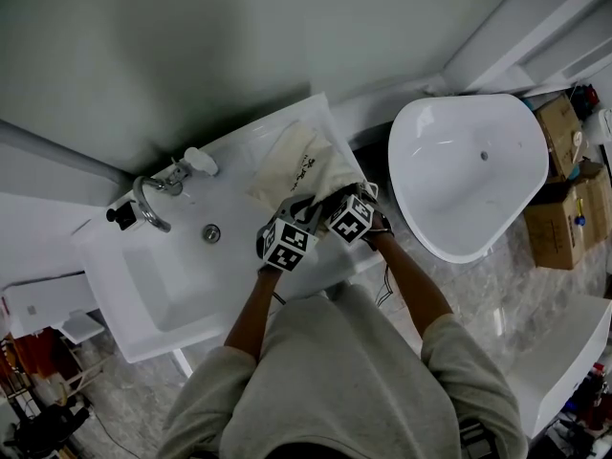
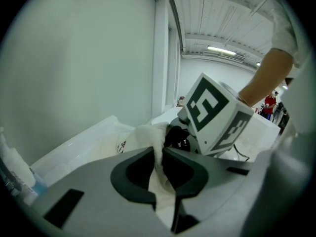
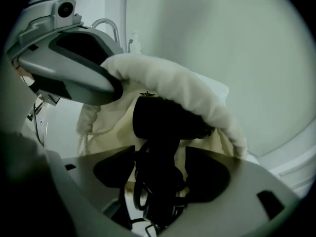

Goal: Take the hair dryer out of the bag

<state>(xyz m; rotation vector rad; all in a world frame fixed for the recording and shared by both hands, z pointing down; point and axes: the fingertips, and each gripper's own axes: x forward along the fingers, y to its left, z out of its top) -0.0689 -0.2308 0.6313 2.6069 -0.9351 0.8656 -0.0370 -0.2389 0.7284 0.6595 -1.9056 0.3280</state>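
Faucet (image 1: pixel 148 204) stands at 9 o'clock from the bag (image 1: pixel 298 163). The left gripper (image 2: pixel 159 157) is clamped on the bag's rim cloth. The right gripper (image 3: pixel 160 174) holds its 2 jaws apart astride the black hair dryer (image 3: pixel 165 117), which lies in the bag's mouth, its far end hidden by cloth.

A pale grey-green wall (image 1: pixel 191 46) backs a white washbasin (image 1: pixel 153 295) with a chrome faucet (image 1: pixel 145 204) and a round drain (image 1: pixel 211 233). On the grey marbled floor (image 1: pixel 497 295) beside it stands 1 white freestanding bathtub (image 1: pixel 469 175), with cardboard boxes (image 1: pixel 564 208) just beyond. A strip light (image 2: pixel 224 51) glows on the white panelled ceiling (image 2: pixel 222 19).
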